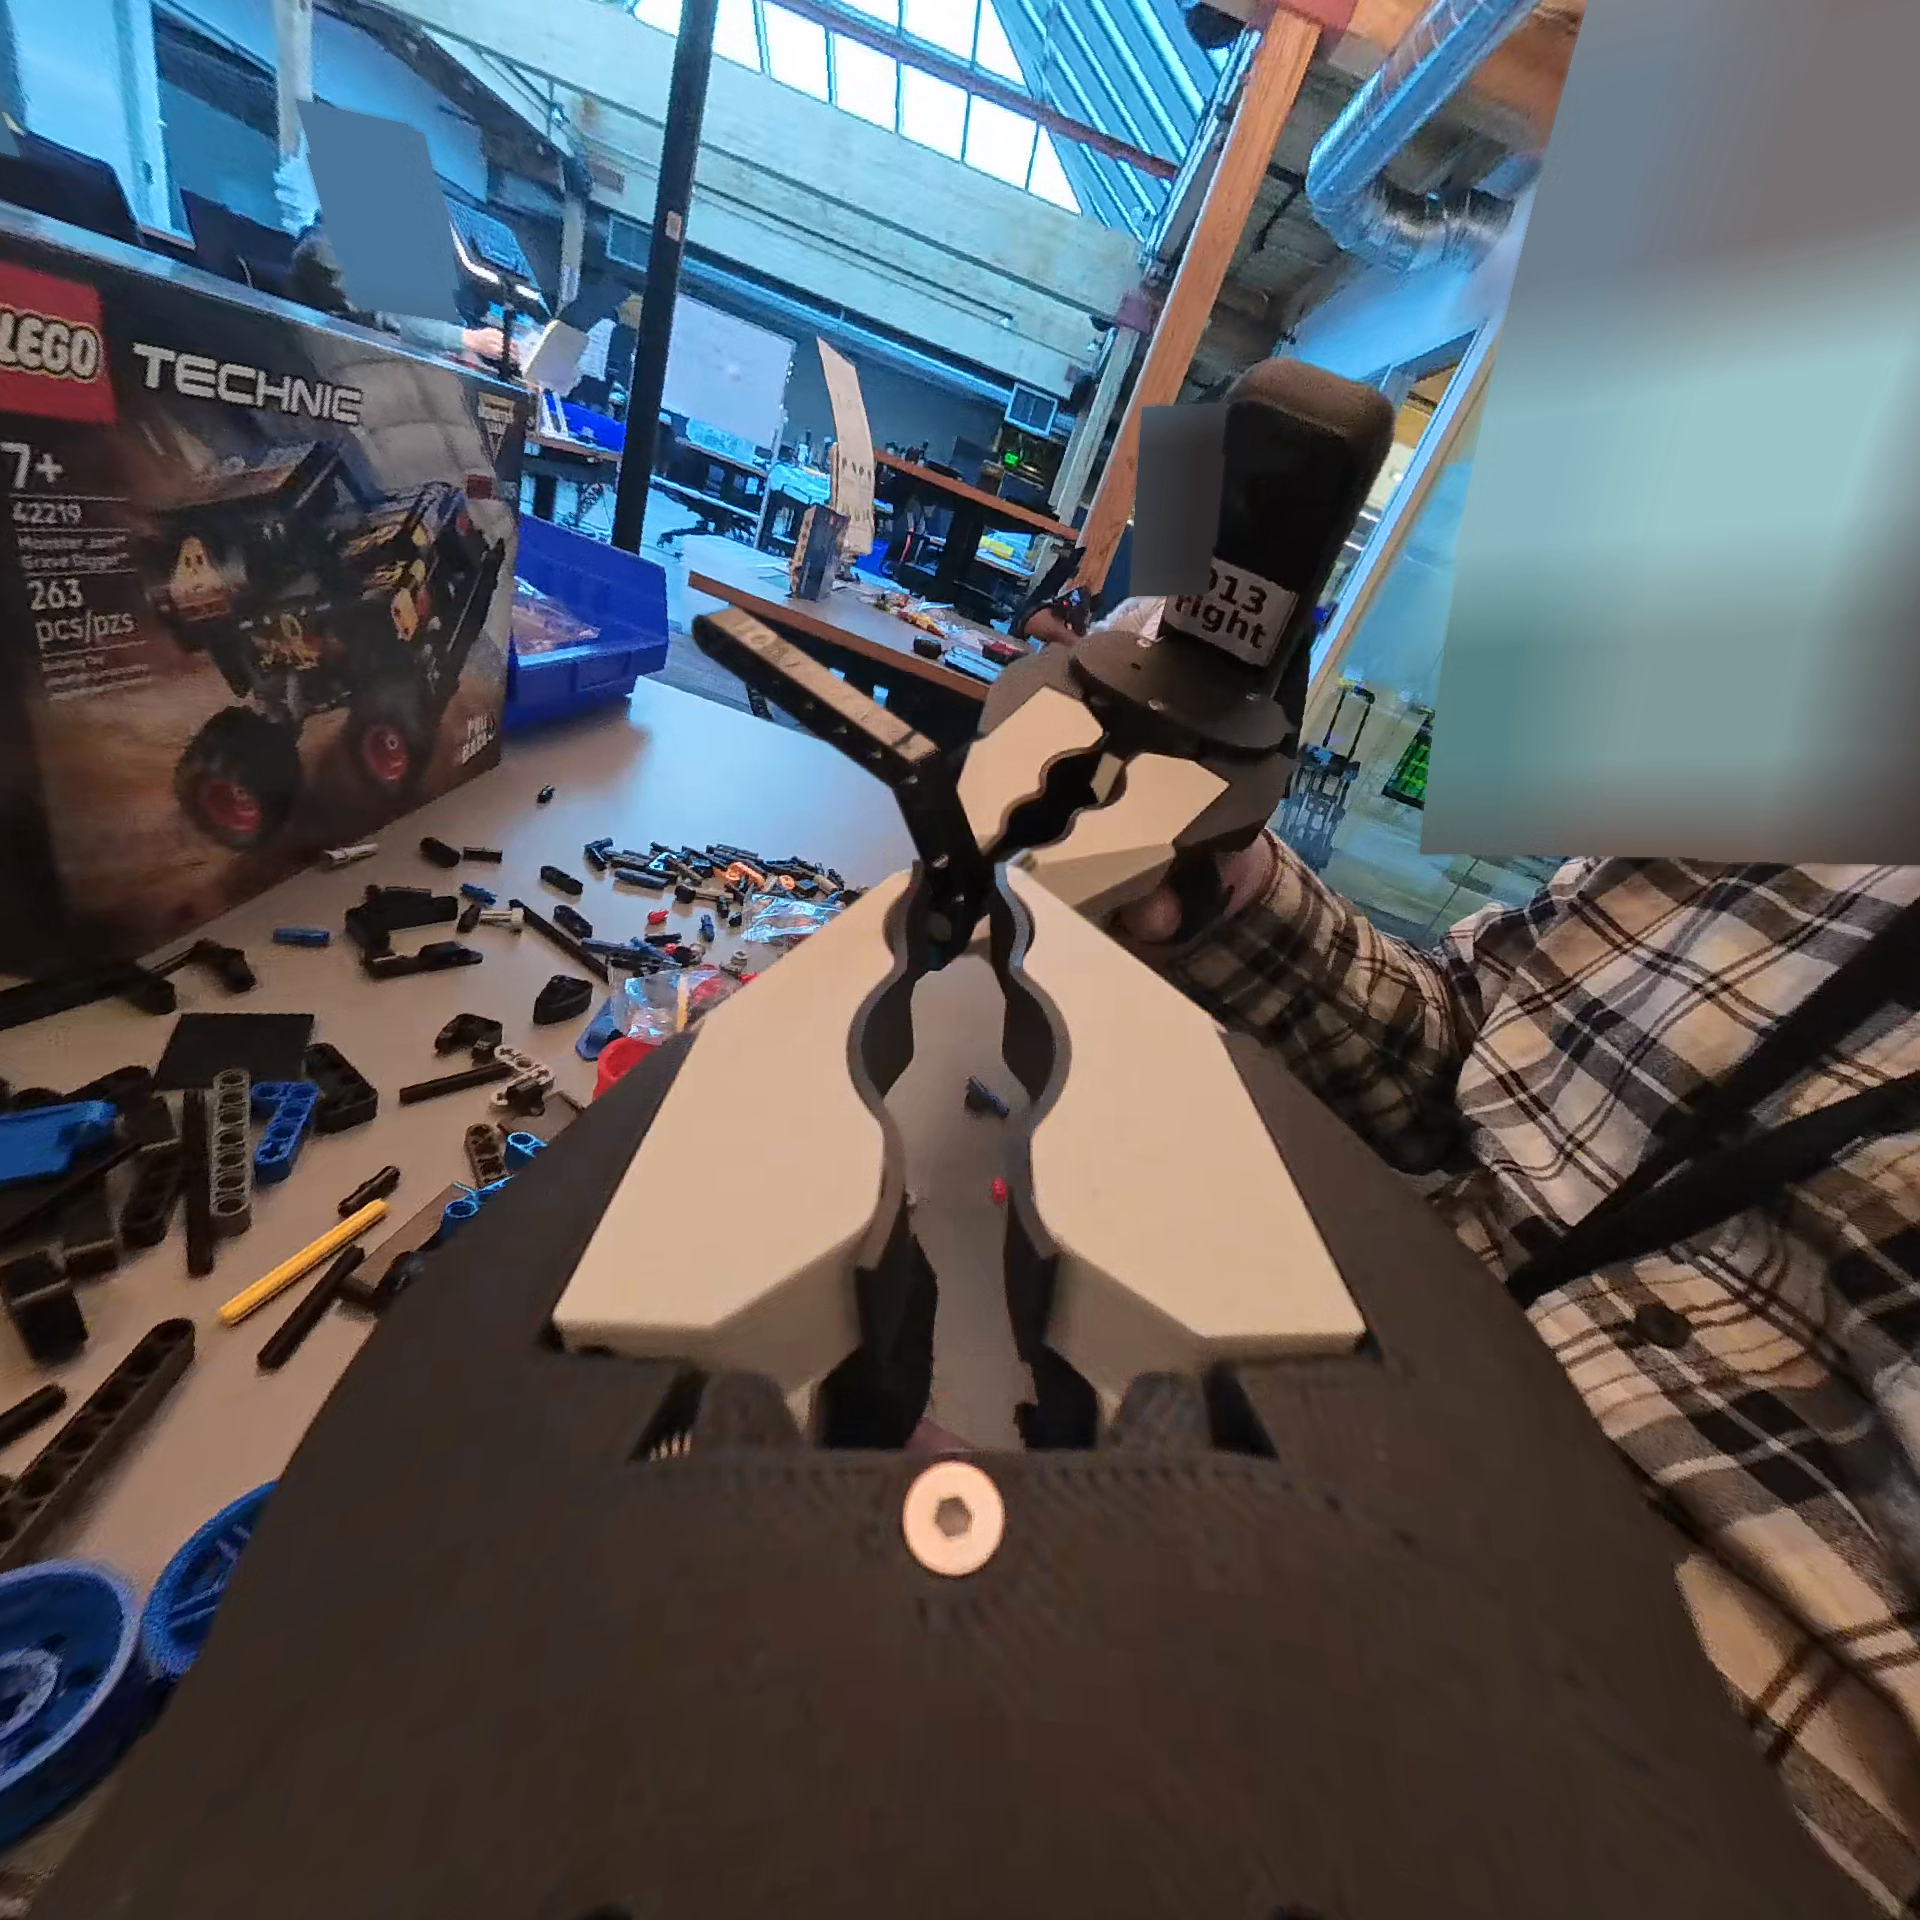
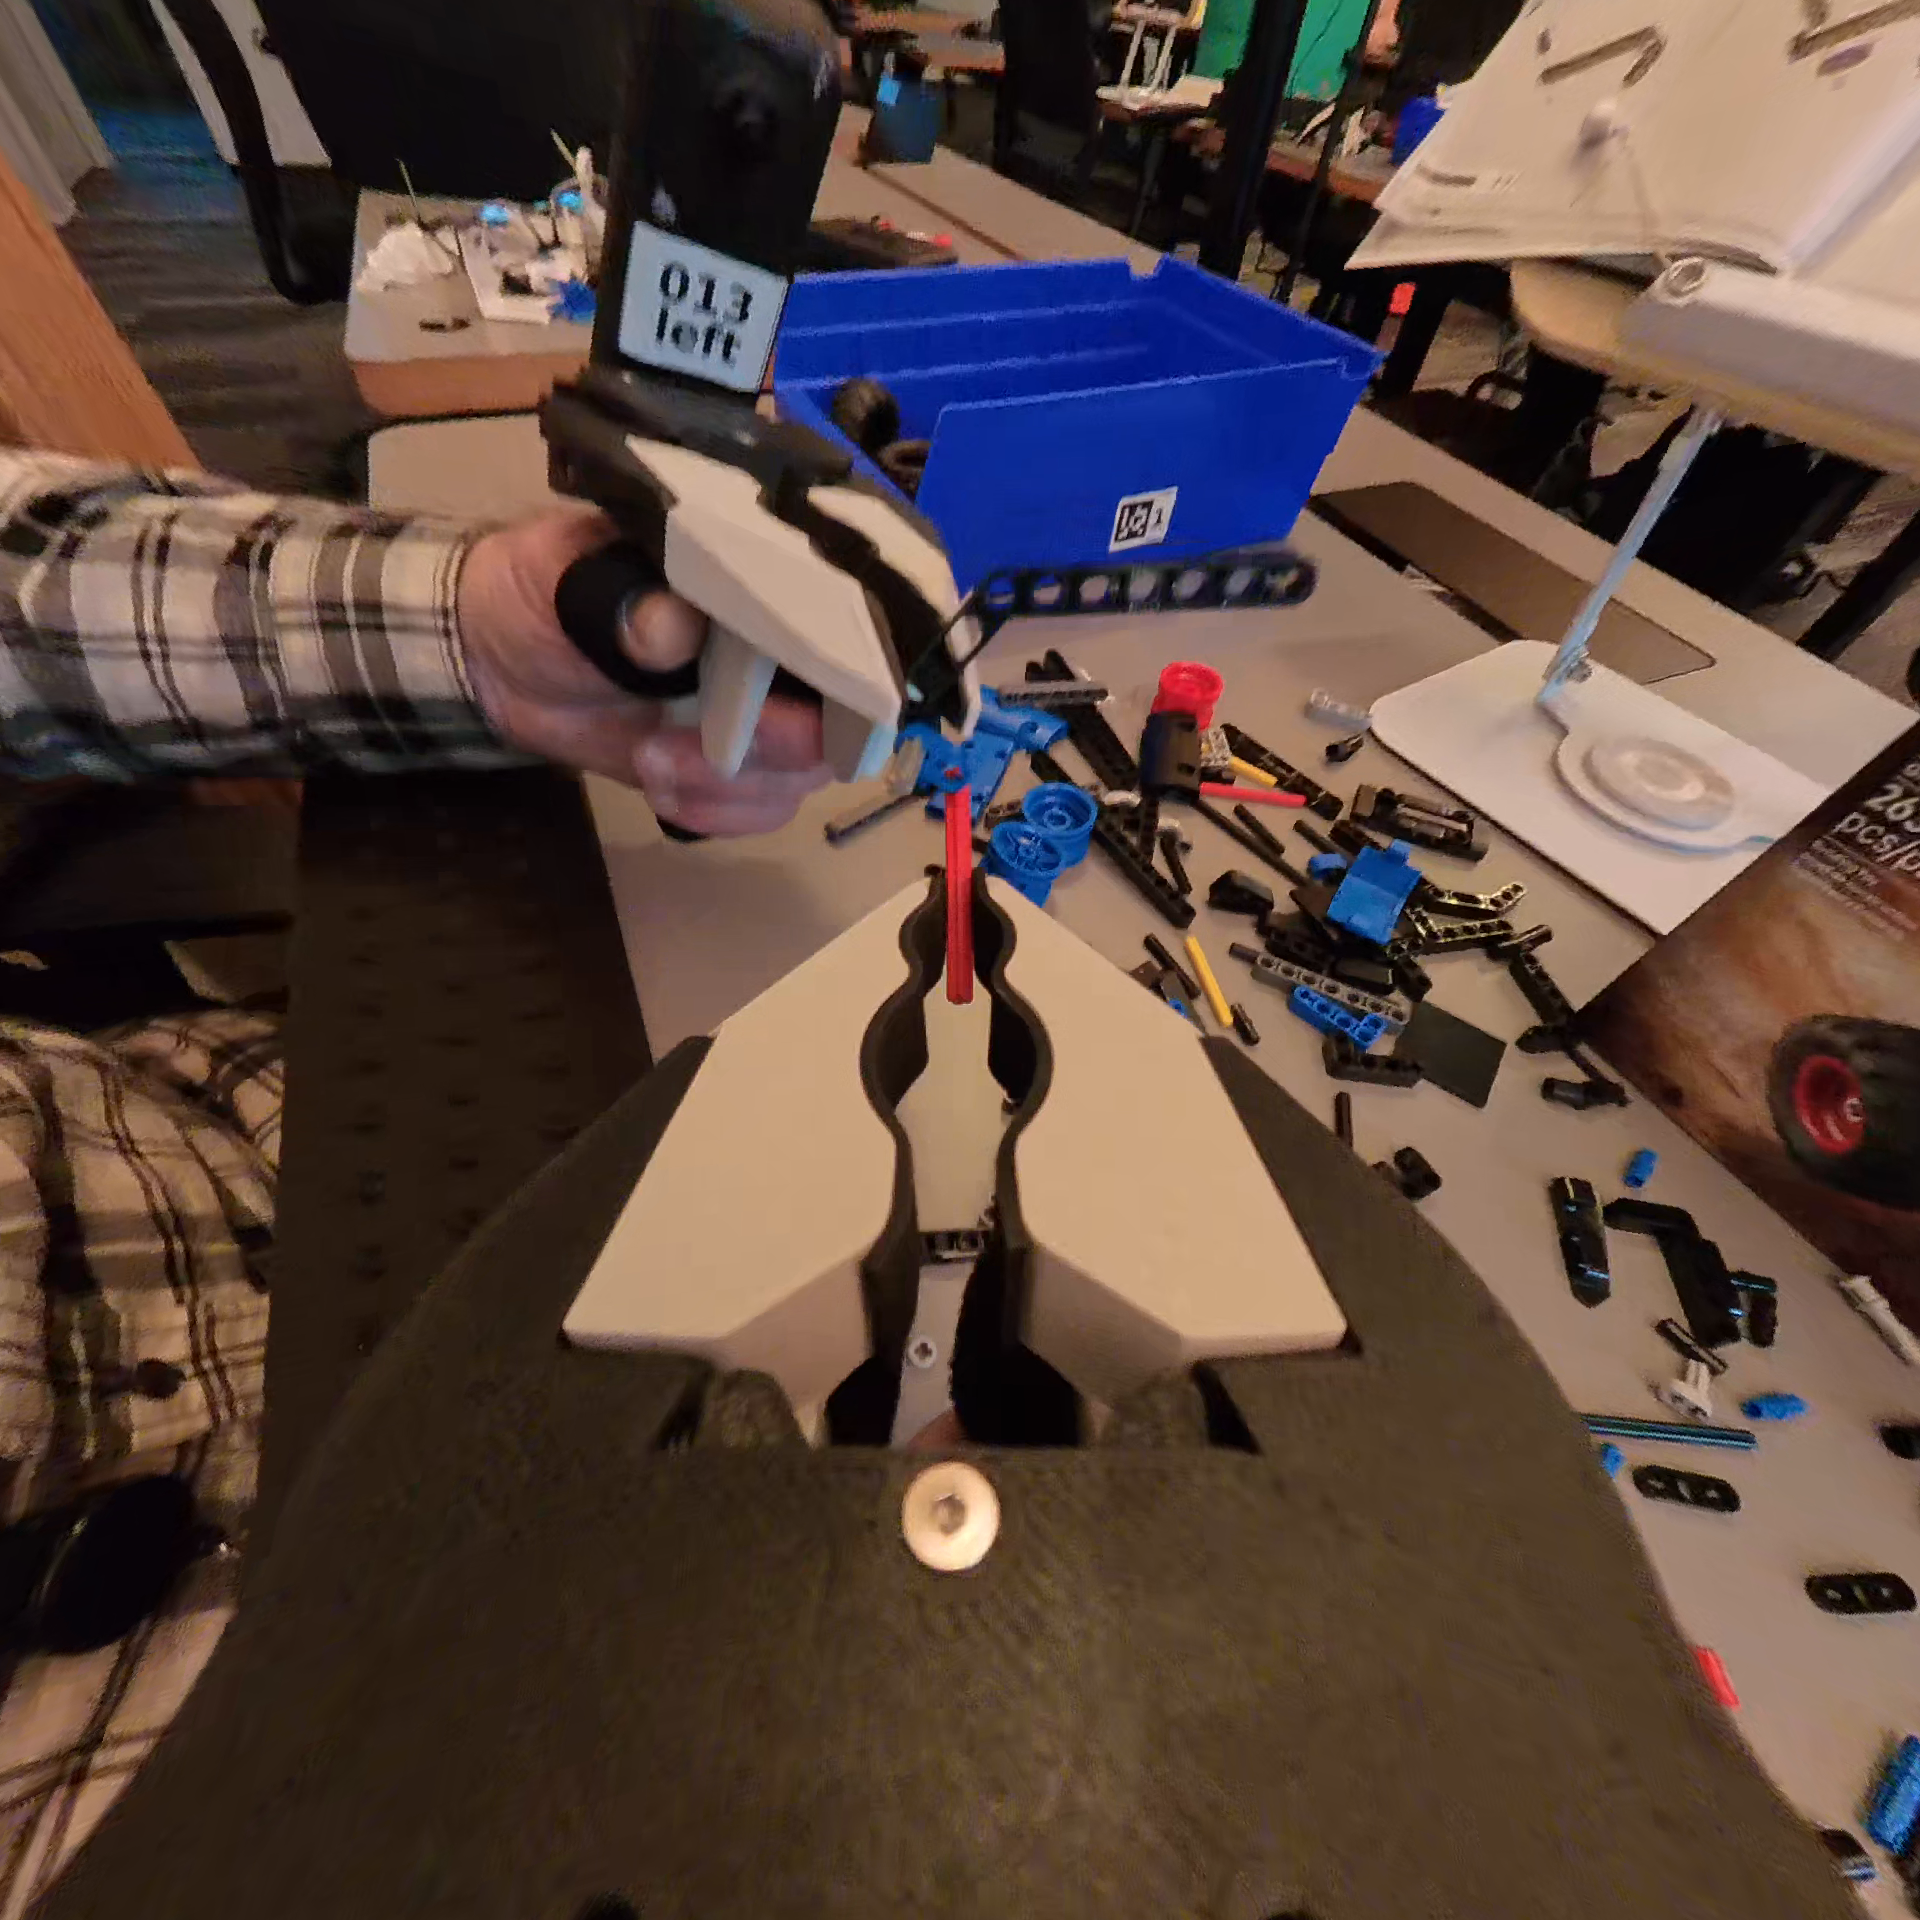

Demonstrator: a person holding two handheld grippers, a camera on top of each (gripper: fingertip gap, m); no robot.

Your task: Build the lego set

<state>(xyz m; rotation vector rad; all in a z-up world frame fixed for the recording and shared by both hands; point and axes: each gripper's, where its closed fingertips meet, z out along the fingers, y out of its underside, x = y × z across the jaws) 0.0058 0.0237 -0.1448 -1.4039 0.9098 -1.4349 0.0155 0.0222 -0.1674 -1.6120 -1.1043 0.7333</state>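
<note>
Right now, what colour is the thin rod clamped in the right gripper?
Red; the thin plastic rod in the right gripper shows best in the right wrist view.

Loose pieces [image 2: 1340, 935] crowd the table [image 2: 727, 935] from twelve to three o'clock of the right gripper [image 2: 958, 914]. A blue bin [image 2: 1091, 416] blocks twelve o'clock, a white stand [image 2: 1558, 748] two o'clock. Bare tabletop lies at eleven o'clock.

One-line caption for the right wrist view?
Right gripper aims a red axle at the black angled beam in the left gripper.
</note>
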